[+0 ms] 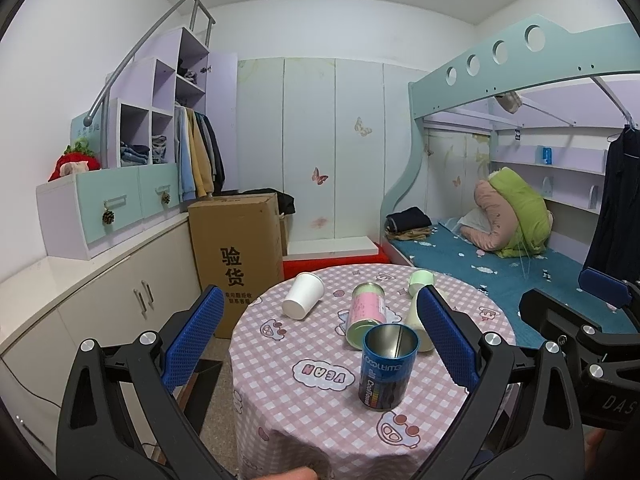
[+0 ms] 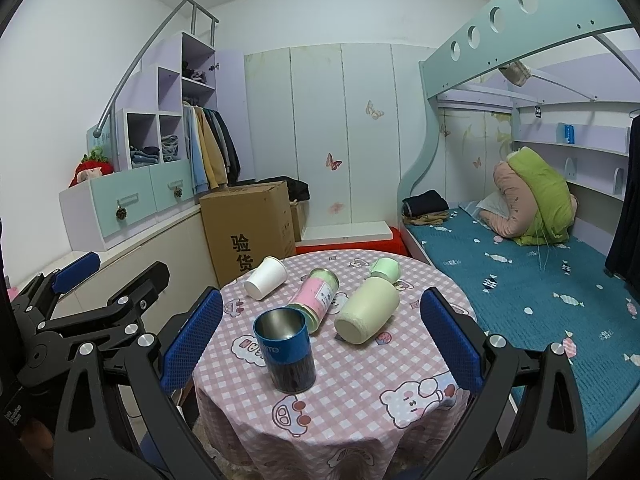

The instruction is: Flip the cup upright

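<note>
A blue metal cup (image 1: 387,366) (image 2: 285,350) stands upright, mouth up, on the round table with the pink checked cloth (image 1: 320,408) (image 2: 360,380). Behind it, lying on their sides, are a white paper cup (image 1: 303,295) (image 2: 266,278), a pink and green tin (image 1: 365,315) (image 2: 316,296) and a pale green bottle (image 2: 370,308) (image 1: 416,308). My left gripper (image 1: 320,332) is open and empty, back from the table, with the blue cup between its fingers in view. My right gripper (image 2: 320,340) is open and empty, also held back.
A cardboard box (image 1: 236,256) stands on the floor behind the table on the left, beside a low cabinet (image 1: 100,292). A bunk bed with a teal mattress (image 2: 540,280) runs along the right. White wardrobe doors (image 1: 332,148) fill the back wall.
</note>
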{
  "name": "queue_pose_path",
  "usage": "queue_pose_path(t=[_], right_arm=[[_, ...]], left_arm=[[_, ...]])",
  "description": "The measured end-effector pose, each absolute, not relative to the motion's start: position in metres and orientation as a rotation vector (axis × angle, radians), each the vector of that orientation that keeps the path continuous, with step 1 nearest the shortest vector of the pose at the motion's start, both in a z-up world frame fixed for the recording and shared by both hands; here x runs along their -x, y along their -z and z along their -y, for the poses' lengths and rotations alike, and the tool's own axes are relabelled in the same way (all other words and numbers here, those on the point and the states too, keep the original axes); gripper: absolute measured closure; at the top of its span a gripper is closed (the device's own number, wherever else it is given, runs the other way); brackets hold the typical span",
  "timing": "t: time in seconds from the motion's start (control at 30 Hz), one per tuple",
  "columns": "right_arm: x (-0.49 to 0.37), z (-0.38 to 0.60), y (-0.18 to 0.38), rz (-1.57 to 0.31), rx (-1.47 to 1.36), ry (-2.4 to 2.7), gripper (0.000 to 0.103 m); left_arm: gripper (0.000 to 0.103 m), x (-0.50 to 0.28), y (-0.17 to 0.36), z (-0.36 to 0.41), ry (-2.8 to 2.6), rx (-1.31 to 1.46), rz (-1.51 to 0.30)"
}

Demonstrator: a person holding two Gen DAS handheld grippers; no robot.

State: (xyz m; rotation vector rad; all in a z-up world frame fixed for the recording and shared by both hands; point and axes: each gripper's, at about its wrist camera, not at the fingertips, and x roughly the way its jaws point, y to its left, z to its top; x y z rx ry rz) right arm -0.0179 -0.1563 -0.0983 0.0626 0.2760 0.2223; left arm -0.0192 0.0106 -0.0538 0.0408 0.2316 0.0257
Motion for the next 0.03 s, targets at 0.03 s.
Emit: queue_pose_path(t=[0.03], right_arm=[[0.0167, 0.1567, 0.0990, -0.279, -0.063, -0.223, 0.008]], left_arm=[[0.006, 0.0177, 0.0547, -0.0101, -0.025, -0.042, -0.235]])
